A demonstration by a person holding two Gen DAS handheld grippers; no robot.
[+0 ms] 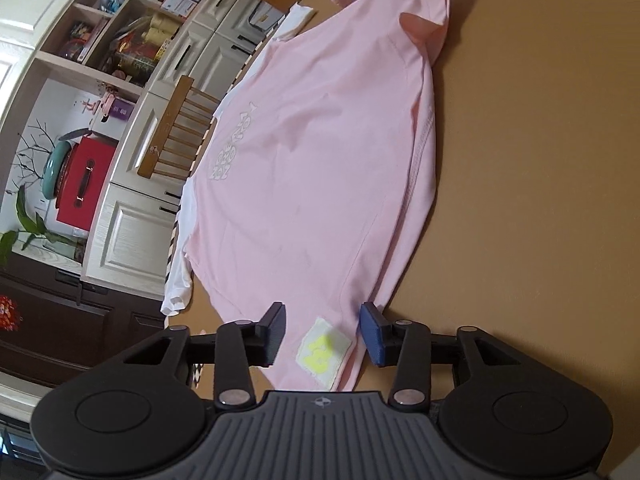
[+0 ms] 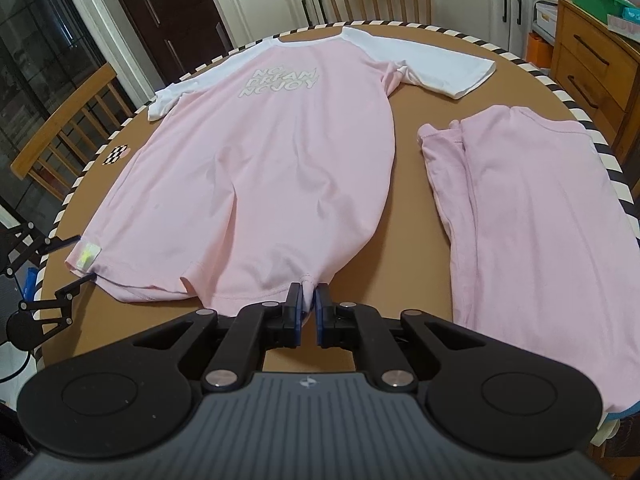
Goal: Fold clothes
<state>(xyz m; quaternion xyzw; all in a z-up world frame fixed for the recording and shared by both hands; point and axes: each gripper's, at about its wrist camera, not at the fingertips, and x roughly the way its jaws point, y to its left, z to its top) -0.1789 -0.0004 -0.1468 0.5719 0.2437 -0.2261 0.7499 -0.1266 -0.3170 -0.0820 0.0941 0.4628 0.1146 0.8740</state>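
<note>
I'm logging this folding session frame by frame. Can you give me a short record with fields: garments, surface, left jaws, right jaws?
garments: pink T-shirt with white sleeves, spread flat, print side up; second pink garment beside it, apart
surface: round brown table with striped edge
left jaws: left gripper open, hem corner with the yellow patch between them, not pinched
right jaws: right gripper shut on the shirt's bottom hem
</note>
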